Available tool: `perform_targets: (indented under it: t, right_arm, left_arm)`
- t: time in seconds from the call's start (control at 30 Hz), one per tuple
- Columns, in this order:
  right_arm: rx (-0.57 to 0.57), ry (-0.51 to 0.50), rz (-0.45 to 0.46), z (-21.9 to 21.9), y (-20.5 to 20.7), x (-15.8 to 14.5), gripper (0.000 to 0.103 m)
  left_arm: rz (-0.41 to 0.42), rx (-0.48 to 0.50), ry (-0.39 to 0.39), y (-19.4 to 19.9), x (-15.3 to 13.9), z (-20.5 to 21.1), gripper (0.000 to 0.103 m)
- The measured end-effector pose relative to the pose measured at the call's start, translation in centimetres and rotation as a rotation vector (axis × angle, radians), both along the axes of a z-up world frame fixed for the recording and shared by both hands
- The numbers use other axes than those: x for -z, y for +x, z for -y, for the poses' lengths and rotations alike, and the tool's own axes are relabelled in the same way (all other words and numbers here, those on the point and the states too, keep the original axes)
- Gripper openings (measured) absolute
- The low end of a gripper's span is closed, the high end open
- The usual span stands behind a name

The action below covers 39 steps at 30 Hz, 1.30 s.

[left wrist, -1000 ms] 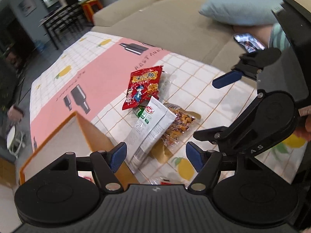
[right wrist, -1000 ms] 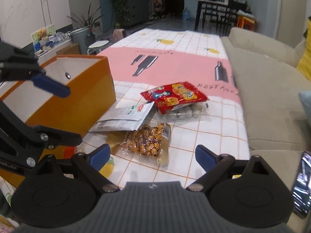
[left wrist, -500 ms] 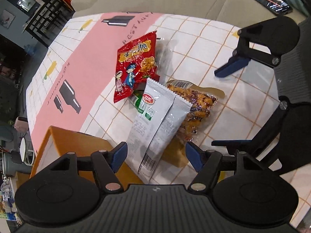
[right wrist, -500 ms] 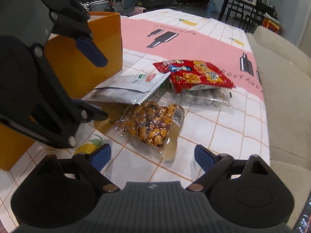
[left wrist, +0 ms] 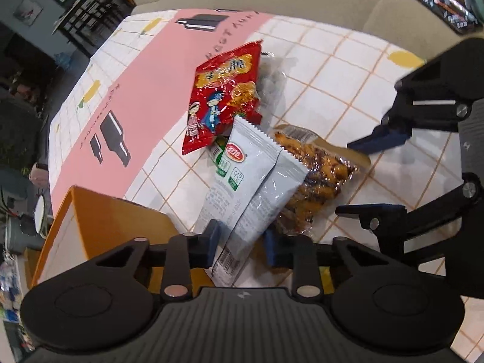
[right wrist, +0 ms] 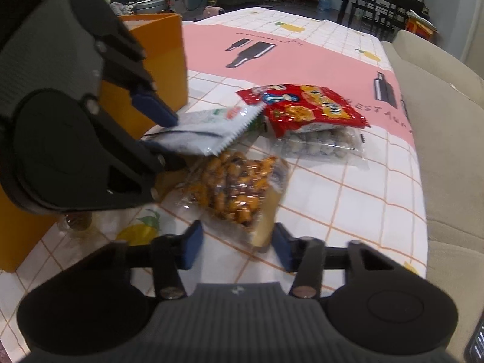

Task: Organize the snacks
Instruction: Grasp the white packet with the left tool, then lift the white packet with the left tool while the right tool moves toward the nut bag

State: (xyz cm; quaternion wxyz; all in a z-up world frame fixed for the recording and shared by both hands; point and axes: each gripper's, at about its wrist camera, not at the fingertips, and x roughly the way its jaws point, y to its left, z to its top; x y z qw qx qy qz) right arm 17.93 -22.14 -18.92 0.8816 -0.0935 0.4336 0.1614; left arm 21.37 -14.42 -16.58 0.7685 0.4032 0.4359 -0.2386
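Several snack packs lie in a pile on the table. A grey-white packet point(left wrist: 248, 181) point(right wrist: 208, 125) lies on a clear bag of orange-brown nuts point(left wrist: 314, 181) point(right wrist: 236, 187). Behind them are a red bag point(left wrist: 224, 99) point(right wrist: 305, 107) and a clear bag of pale round snacks point(right wrist: 317, 146). My left gripper point(left wrist: 240, 243) is open, its fingers either side of the grey-white packet's near end. My right gripper point(right wrist: 237, 248) is open, its fingers either side of the nut bag's near end. An orange box point(left wrist: 99, 220) point(right wrist: 160, 60) stands left of the pile.
The table has a pink and white checked cloth point(right wrist: 332, 48). A beige sofa point(right wrist: 447, 127) runs along its right side, with a phone point(left wrist: 435, 0) on it. Dark chairs and a table point(right wrist: 378, 6) stand at the far end of the room.
Both grippers have come down and forward onto the pile. Their jaws have narrowed: the left now straddles the grey-white packet, the right the nut bag.
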Motion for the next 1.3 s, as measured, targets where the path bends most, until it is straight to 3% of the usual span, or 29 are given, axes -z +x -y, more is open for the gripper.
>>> perform_targets:
  t: [0.1, 0.37, 0.4, 0.43, 0.5, 0.73, 1.03, 1.13, 1.2, 1.23, 1.3]
  right_arm:
    - [0.008, -0.001, -0.011, 0.0, 0.1, -0.1, 0.037]
    - [0.033, -0.013, -0.065, 0.2, -0.4, -0.6, 0.021]
    - [0.039, -0.020, -0.072, 0.3, -0.6, -0.6, 0.003]
    - [0.050, -0.039, -0.075, 0.4, -0.7, -0.7, 0.000]
    - [0.072, -0.072, -0.090, 0.8, -1.1, -0.7, 0.000]
    - [0.147, -0.032, -0.182, 2.9, -2.7, -1.1, 0.000]
    - [0.209, 0.023, -0.260, 4.4, -5.4, -1.5, 0.000]
    - [0.193, 0.048, -0.205, 4.2, -5.8, -2.1, 0.005]
    - [0.163, 0.063, -0.156, 3.6, -5.7, -2.7, 0.023]
    - [0.145, 0.080, -0.139, 3.3, -5.8, -3.0, 0.026]
    - [0.107, 0.098, -0.128, 2.5, -5.7, -3.1, 0.027]
  left_arm:
    - [0.027, -0.031, -0.028, -0.3, -0.9, -0.3, 0.016]
    - [0.066, -0.119, -0.164, -1.7, -4.3, -1.5, 0.009]
    - [0.062, -0.131, -0.186, -1.8, -4.7, -1.8, 0.009]
    - [0.053, -0.144, -0.210, -2.1, -5.2, -2.0, 0.009]
    - [0.037, -0.165, -0.261, -2.7, -6.1, -2.4, 0.009]
    - [-0.041, -0.228, -0.399, -5.4, -8.5, -3.7, 0.009]
    - [-0.144, -0.365, -0.533, -8.4, -8.6, -6.4, 0.009]
    - [-0.188, -0.422, -0.565, -8.3, -7.7, -7.2, 0.009]
    - [-0.209, -0.448, -0.578, -8.4, -7.1, -7.6, 0.009]
    - [-0.223, -0.455, -0.585, -8.4, -6.9, -7.8, 0.009]
    - [-0.244, -0.468, -0.598, -8.3, -6.3, -7.9, 0.009]
